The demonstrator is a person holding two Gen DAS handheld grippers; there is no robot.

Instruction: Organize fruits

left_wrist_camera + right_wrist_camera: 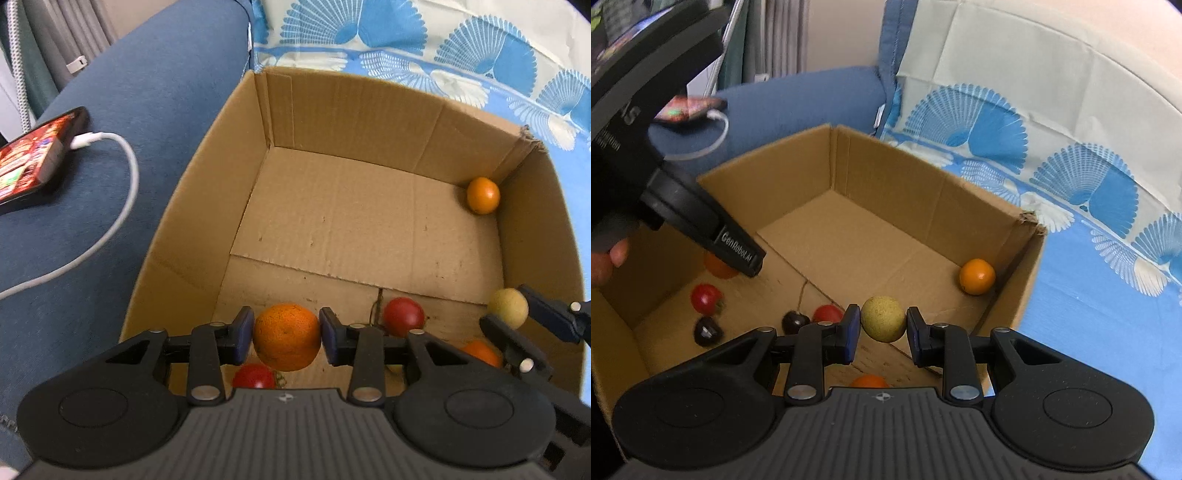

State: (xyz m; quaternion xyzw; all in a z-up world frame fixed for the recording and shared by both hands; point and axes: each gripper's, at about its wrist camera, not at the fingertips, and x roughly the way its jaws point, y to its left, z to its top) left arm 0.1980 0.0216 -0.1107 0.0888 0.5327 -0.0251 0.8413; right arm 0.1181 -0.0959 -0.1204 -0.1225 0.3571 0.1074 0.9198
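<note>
A blue-and-white fan-print sheet (1071, 177) and a blue cushion (147, 110) framed the open cardboard box (207, 192) you worked over. Your left tool (286, 334) was clamped on a large orange (286, 336) above the box's near floor, and your right tool (882, 325) was closed around a small yellow-green fruit (883, 318) over the box's right side. Beyond them, red tomatoes (706, 298), two dark round fruits (708, 331) and a small orange fruit (977, 276) in the far right corner lay on the box floor, while a phone (33, 158) on a white cable (122, 192) rested on the cushion.
</note>
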